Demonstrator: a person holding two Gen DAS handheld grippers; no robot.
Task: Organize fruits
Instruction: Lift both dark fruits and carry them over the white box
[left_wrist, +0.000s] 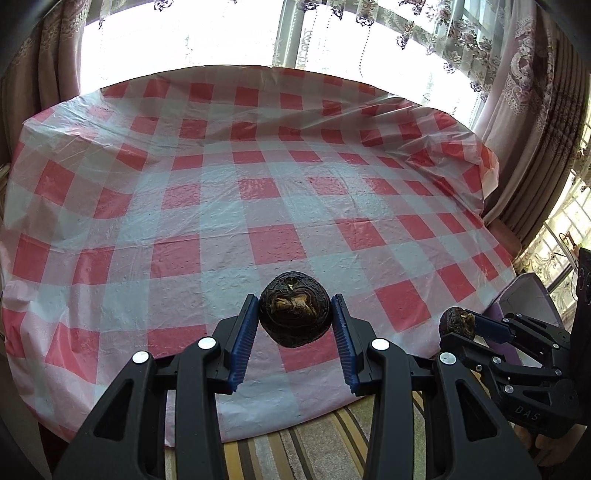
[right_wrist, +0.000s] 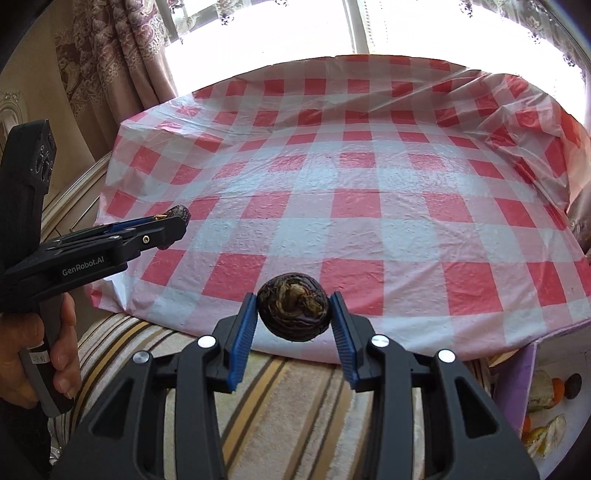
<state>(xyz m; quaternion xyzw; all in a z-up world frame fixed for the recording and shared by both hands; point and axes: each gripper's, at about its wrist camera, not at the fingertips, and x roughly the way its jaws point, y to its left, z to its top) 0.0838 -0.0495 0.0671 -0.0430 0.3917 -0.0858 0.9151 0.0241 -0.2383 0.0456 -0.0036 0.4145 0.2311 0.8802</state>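
Left gripper (left_wrist: 294, 319) pinches a dark wrinkled fruit (left_wrist: 294, 309) between blue pads (left_wrist: 243, 343), held above the near edge of the red-checked tablecloth (left_wrist: 258, 192). Right gripper (right_wrist: 293, 315) clamps a second dark fruit (right_wrist: 292, 312) likewise, over the table edge and striped rug (right_wrist: 288, 413). More fruit pieces (right_wrist: 546, 398) lie low at right, beside a purple box (right_wrist: 517, 387).
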